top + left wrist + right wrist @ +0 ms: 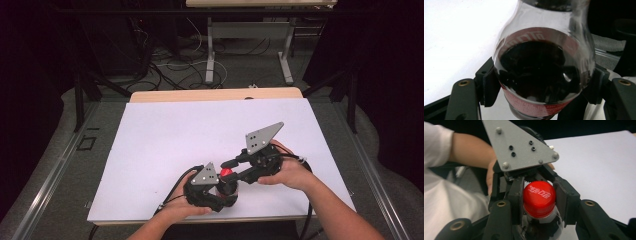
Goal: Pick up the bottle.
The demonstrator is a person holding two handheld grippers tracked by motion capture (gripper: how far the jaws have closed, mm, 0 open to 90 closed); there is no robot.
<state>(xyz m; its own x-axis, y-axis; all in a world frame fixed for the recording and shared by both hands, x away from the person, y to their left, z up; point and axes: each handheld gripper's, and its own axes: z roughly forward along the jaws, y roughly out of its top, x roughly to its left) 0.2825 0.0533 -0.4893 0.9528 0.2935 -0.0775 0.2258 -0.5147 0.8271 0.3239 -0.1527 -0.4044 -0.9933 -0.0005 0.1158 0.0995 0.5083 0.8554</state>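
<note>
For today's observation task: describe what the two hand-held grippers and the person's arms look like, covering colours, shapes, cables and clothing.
Both the left gripper and the right gripper are black, angular frames with brass-coloured bushings at the jaw pivots. Each carries a grey three-cornered plate dotted with screws and small holes. A black cable trails from each towards the table's near edge. The forearms are bare; the right gripper view shows a white sleeve.

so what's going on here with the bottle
A person at a white table works a small bottle of dark cola with a hand-held tool in each hand. The left tool is shut on the bottle's body. The right tool is shut on its red cap, which sits on the neck. It looks like an attempt to unscrew the cap, though the frames cannot confirm that.
</note>
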